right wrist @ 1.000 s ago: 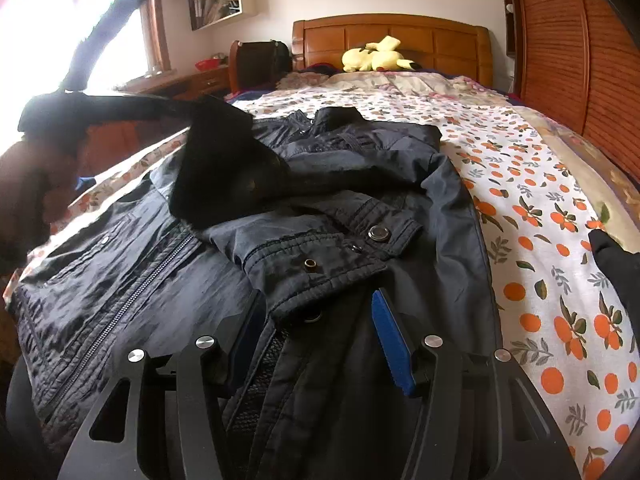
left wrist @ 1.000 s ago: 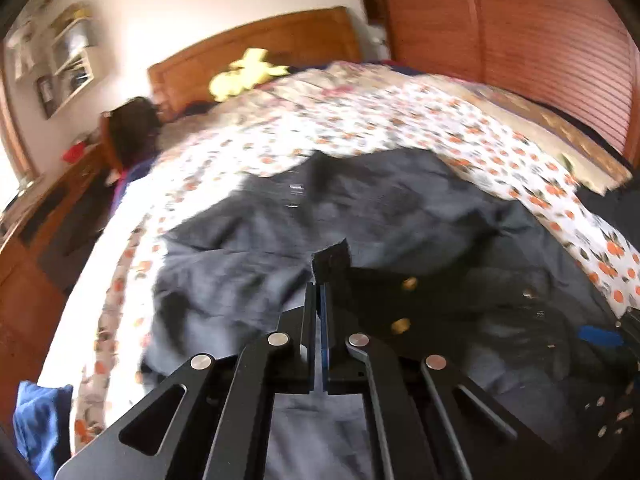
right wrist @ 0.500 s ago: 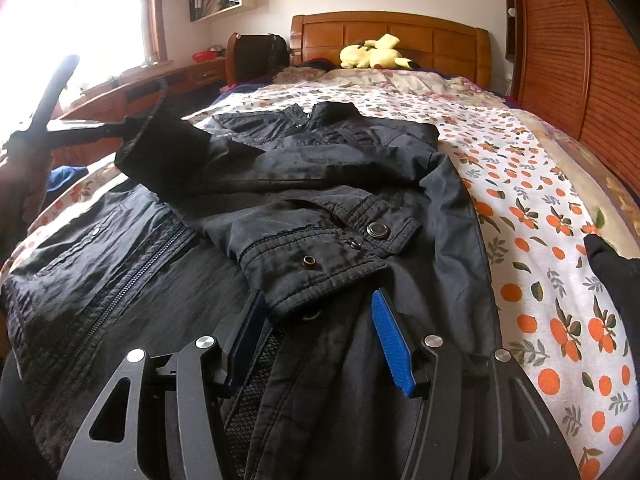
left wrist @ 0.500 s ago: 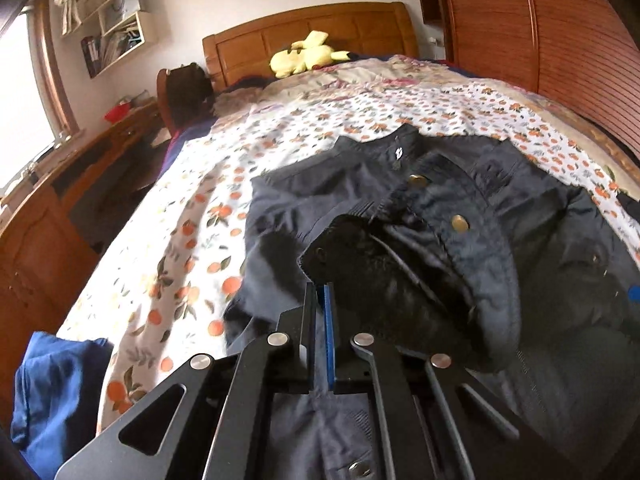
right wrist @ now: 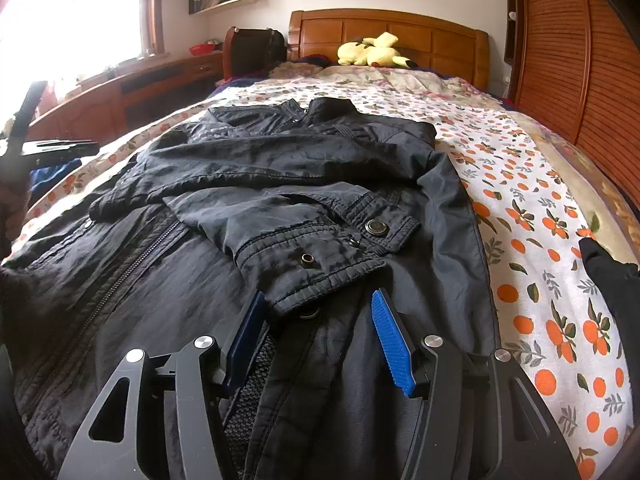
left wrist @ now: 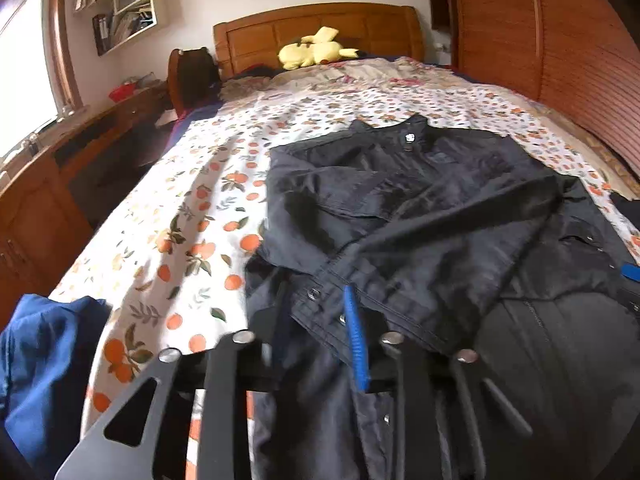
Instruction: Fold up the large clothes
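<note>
A black jacket (right wrist: 224,280) lies front up on the orange-print bedsheet (left wrist: 192,216), collar toward the headboard. Both sleeves are folded across its chest. The upper sleeve (left wrist: 440,248) ends in a snap cuff right at my left gripper (left wrist: 316,312), whose jaws are opening; the cuff edge rests between the fingers with no pad pressing it. My right gripper (right wrist: 318,300) stands open over the jacket's front, and the other sleeve's cuff (right wrist: 320,256) lies just ahead of its blue pads (right wrist: 390,344). In the right wrist view the left gripper (right wrist: 56,146) shows at the far left.
A blue garment (left wrist: 40,360) is bunched at the bed's near left corner. A dark item (right wrist: 616,292) lies at the right edge. A yellow plush toy (right wrist: 372,54) sits by the wooden headboard (right wrist: 400,32). A wooden desk (right wrist: 132,88) runs along the left, a slatted wooden wall (right wrist: 580,60) along the right.
My left gripper carried the sleeve over the jacket, laid it across the chest, then parted its jaws and let the cuff go. The right gripper has not moved.
</note>
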### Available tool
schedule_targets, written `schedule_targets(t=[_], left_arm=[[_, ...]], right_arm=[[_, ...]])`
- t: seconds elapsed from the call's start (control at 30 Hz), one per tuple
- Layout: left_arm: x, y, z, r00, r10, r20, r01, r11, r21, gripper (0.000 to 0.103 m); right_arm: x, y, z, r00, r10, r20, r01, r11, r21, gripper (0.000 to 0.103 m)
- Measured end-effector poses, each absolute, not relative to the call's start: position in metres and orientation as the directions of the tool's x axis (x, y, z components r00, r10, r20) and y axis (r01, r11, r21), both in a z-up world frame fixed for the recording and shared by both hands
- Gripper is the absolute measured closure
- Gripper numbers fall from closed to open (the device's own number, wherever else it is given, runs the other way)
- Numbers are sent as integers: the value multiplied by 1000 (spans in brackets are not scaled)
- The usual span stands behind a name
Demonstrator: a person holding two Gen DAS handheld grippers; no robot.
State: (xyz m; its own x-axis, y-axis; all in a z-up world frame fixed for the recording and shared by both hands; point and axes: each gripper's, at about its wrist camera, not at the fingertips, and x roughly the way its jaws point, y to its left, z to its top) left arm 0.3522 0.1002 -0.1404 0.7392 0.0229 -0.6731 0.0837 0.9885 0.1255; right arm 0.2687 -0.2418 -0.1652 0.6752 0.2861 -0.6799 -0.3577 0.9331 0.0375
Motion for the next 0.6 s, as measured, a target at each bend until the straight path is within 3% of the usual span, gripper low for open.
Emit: schedule_targets(t=[0.2,0.6], left_arm=[[330,73,-159,709,-31,-704,157,981,115,58],[327,60,-193,631,-21,-775,190,973,128,56]], right_arm=[[268,-240,-166,677,279,-681,-356,934,29,50],[268,-240,-166,676,281,-681,-358,933,30,50]])
